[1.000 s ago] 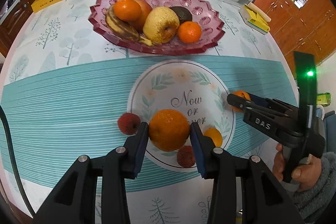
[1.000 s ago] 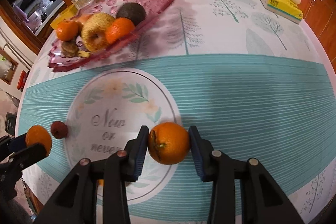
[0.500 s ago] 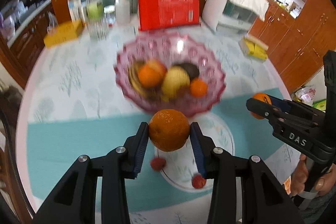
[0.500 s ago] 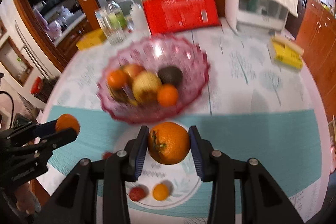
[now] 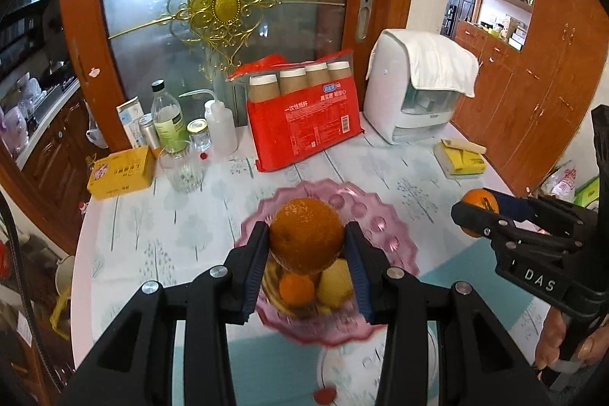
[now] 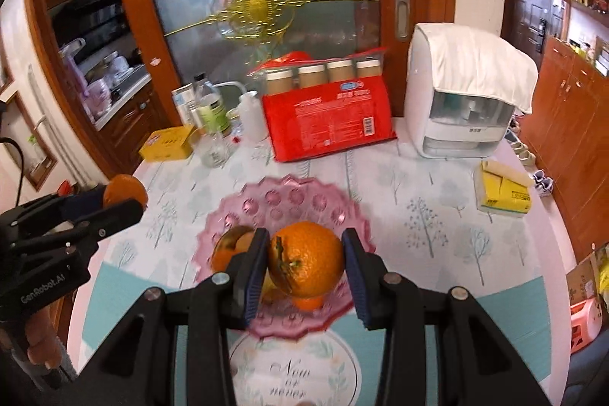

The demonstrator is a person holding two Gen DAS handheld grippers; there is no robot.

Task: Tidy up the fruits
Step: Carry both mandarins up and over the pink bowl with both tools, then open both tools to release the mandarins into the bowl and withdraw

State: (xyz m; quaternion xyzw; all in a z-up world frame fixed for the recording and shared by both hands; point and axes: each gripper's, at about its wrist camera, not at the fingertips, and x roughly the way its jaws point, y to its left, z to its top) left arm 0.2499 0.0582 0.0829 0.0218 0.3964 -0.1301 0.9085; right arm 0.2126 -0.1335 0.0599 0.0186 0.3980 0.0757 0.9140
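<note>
Holding one orange (image 5: pixel 306 234) apiece at frame centre, the left gripper (image 5: pixel 306 242) and right gripper (image 6: pixel 306 259) are clamped above the pink bowl (image 6: pixel 323 193), which already has several fruits. Neither orange is placed yet; a red fruit (image 5: pixel 324 395) waits at bottom. Both oranges look round and dimpled.

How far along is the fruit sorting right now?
Partly done: the pink bowl already holds several fruits. In hand: the left hand-held gripper grips an orange, and the right hand-held gripper grips another orange, both above the bowl. Left: setting both down, plus a small red fruit on the table.
</note>
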